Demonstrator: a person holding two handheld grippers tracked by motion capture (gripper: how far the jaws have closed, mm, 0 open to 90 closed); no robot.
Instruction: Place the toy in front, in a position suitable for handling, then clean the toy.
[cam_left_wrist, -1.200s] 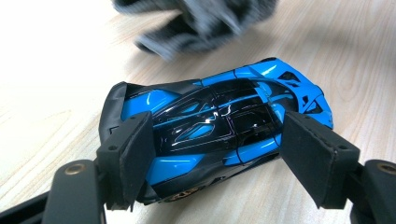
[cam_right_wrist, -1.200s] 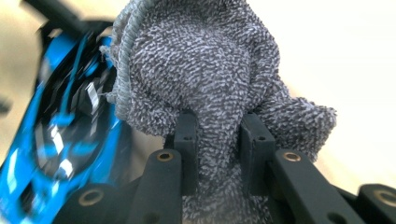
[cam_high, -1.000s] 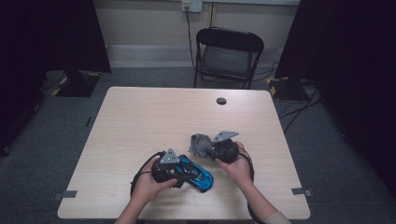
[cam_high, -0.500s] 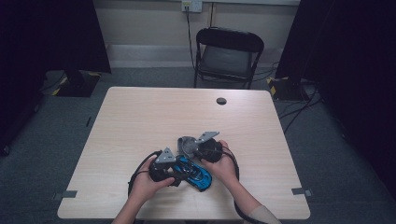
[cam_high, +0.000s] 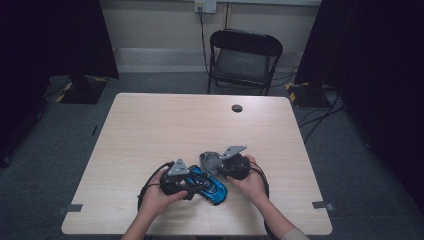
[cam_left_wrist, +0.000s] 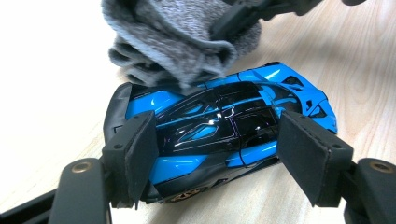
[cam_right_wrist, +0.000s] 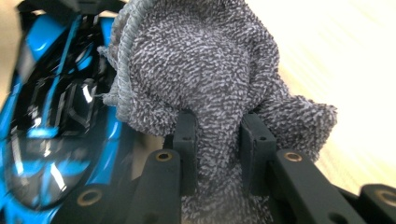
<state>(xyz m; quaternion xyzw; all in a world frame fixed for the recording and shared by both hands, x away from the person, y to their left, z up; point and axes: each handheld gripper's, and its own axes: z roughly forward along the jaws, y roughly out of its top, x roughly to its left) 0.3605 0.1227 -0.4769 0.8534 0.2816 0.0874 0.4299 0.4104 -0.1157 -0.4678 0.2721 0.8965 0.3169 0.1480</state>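
At the table's near edge, a blue toy car (cam_left_wrist: 219, 135) is clamped across its body by the left gripper (cam_high: 176, 182). Just beyond, a grey cloth (cam_right_wrist: 205, 70) (bunched) is pinched by the right gripper (cam_high: 227, 165) and pressed against the car's far side.

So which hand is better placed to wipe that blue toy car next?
The right. Its gripper is shut on the grey cloth, already at the car. The left gripper clamps the car, likely steadying it.
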